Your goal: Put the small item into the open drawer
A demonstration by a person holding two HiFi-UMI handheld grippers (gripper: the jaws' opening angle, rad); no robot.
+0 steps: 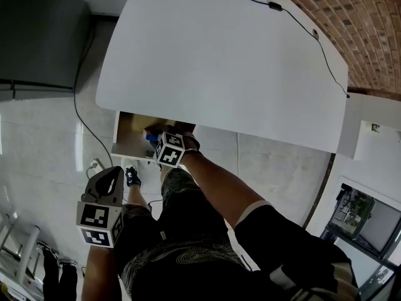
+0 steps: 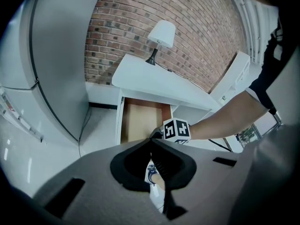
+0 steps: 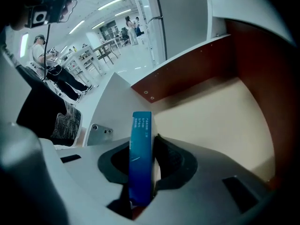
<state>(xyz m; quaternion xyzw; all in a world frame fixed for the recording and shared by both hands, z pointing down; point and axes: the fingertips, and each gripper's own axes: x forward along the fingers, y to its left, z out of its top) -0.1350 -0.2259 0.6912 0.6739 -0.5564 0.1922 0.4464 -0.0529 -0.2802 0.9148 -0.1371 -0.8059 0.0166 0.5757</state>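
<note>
My right gripper (image 1: 156,142) is shut on a slim blue box (image 3: 141,158), which stands on edge between its pads, its top poking out past the jaws. The gripper points steeply down into the open drawer (image 1: 128,140) under the white desk; the box (image 1: 151,137) is over the drawer's tan floor (image 3: 211,121), close to the front wall. In the left gripper view the drawer (image 2: 140,121) lies ahead with the right gripper's marker cube (image 2: 176,129) at its front edge. My left gripper (image 1: 116,174) hangs low at the left, away from the drawer, its jaws (image 2: 151,144) together with nothing between them.
A white desk (image 1: 219,61) carries a lamp (image 2: 161,34) and a black cable (image 1: 294,21). A tall grey cabinet (image 1: 37,36) stands left of the desk. Brick wall behind. The person's legs and a shoe (image 1: 132,177) are just below the drawer front.
</note>
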